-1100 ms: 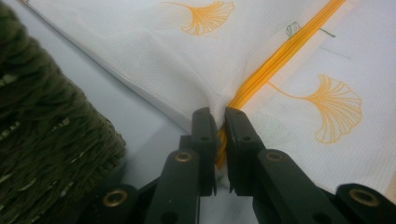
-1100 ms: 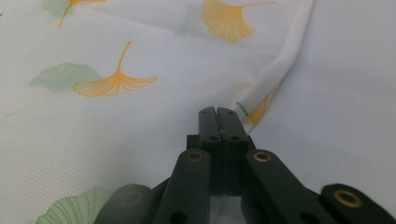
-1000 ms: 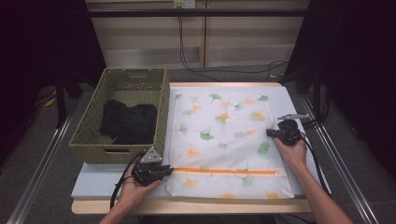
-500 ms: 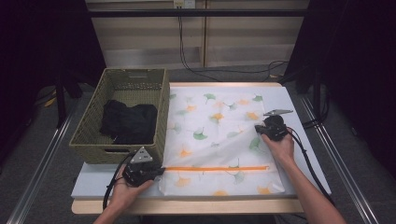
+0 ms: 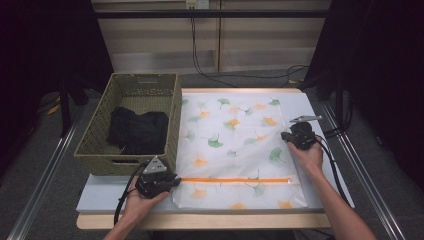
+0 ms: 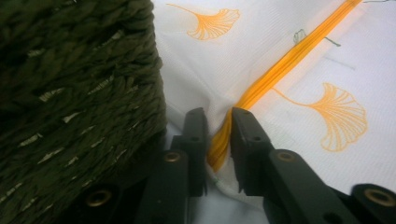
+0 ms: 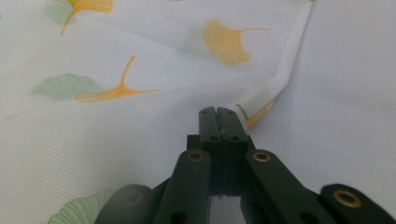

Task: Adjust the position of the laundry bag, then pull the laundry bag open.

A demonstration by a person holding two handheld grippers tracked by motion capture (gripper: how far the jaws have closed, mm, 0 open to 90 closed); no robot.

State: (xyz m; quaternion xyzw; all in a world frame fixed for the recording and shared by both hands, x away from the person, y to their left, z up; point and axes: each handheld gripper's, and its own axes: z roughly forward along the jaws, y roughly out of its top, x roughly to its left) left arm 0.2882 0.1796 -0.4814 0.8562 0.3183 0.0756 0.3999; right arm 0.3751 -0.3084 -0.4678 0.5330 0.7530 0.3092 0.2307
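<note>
A white leaf-print bag (image 5: 235,145) lies flat on the table (image 5: 95,200) beside a basket (image 5: 131,122). The left gripper (image 6: 217,123), its jaws just eased apart, straddles the orange zipper (image 6: 280,70) at the bag's near left corner. The right gripper (image 7: 218,116) is pressed together at the bag's right edge.

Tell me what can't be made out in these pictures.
- Dark garment: high view, too dark and crumpled in the wicker basket to tell its kind.
- Zipper end: left gripper view, the left tool covers it.
- Right tool: right gripper view, unclear whether its shut tips pinch the printed cloth bag.
</note>
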